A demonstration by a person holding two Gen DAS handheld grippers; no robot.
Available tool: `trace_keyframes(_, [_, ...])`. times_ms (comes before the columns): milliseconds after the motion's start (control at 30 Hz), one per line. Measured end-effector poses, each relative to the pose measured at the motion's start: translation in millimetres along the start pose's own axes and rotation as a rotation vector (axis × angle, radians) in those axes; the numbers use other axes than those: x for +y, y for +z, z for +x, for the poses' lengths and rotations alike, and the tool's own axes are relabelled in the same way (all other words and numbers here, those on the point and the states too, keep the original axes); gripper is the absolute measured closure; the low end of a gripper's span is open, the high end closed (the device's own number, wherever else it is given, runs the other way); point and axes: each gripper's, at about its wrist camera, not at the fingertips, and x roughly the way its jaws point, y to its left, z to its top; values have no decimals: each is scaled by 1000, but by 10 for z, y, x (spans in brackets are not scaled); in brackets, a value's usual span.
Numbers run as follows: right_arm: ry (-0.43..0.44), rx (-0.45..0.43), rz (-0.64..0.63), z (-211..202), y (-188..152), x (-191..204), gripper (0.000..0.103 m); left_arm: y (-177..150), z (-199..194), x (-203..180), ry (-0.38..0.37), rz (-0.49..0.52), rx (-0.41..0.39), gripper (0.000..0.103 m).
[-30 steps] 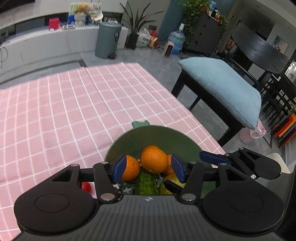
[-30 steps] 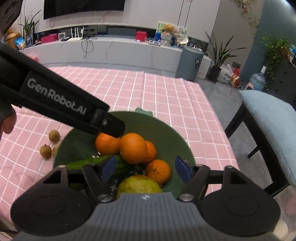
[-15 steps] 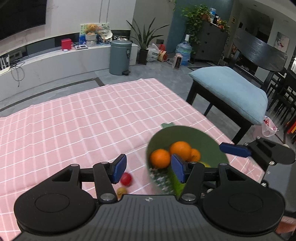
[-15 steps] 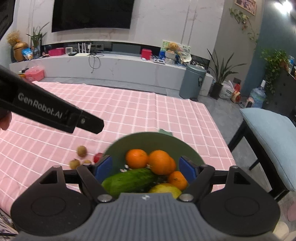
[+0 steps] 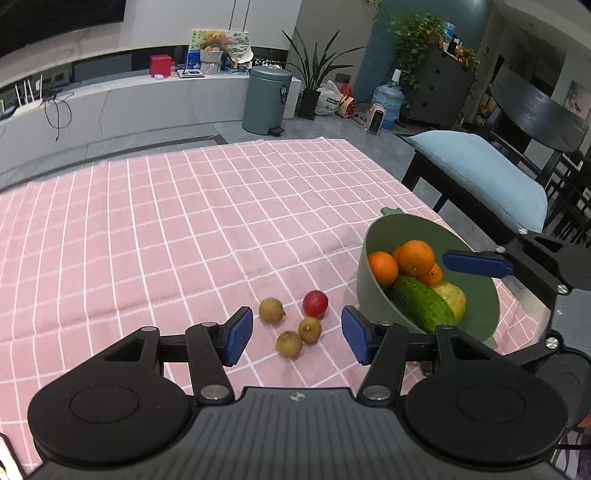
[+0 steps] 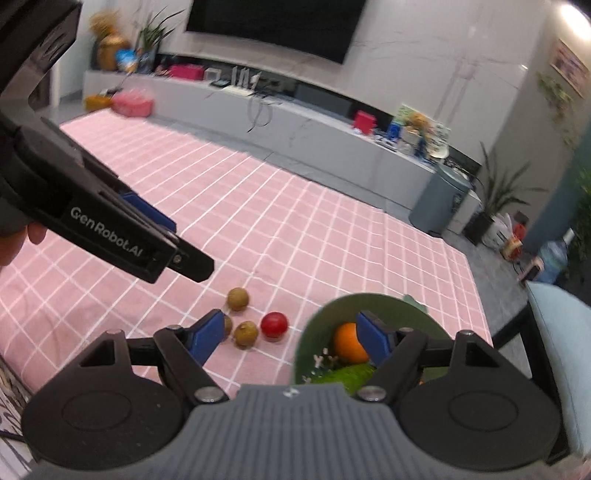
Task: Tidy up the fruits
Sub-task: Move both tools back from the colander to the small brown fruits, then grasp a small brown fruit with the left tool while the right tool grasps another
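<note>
Both claws apart, empty. Left gripper (image 5: 297,334) over longans (image 5: 289,343) and cherry tomato (image 5: 315,302) near tablecloth's (image 5: 147,229) right edge, beside bowl (image 5: 476,321): light, round, roll-prone; pinch gently across middle.

home, open living/dining room. evidence: wall-mounted tv (image 6: 273,26) above long low white media console (image 5: 122,99), router (image 6: 242,77) and cables on it, teddy bear (image 5: 212,38) plus red box (image 5: 160,65) on top. grey pedal bin (image 5: 266,99), potted plants (image 5: 314,79), water jug (image 5: 387,99) on floor. dark dresser (image 5: 439,86) with greenery. table with pink checked cloth (image 5: 166,221), bench with blue cushion (image 5: 480,173), round black dining table (image 5: 535,107).
</note>
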Motion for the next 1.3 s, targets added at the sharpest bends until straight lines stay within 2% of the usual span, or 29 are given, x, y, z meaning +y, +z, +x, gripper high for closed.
trace_keyframes(167, [33,42,-121,161,90,107,38,-115,110,187,-46,-16,16,38])
trace_keyframes(233, [50,63,-164,237,125,130,46,-146,164,266,-51,-34,31,38])
trace_keyframes(400, [76,120,-250,416,147,213,53,-172,286,390,-62,-61,66,41])
trace_keyframes(667, [129,204,-354,710,120,326,68,-208,525,299,-61,13,119,48])
trace_keyframes(800, [94,220,-389,820,78,443,70,-231,641,307,-79,11,146,55])
trace_keyframes(1000, [21,215,-575,987,-88,655,75,-237,751,279,-123,15,163,60])
trace_keyframes(1300, [-4,175,-631,1059,-200,734,76,-246,899,292,-129,-1,187,65])
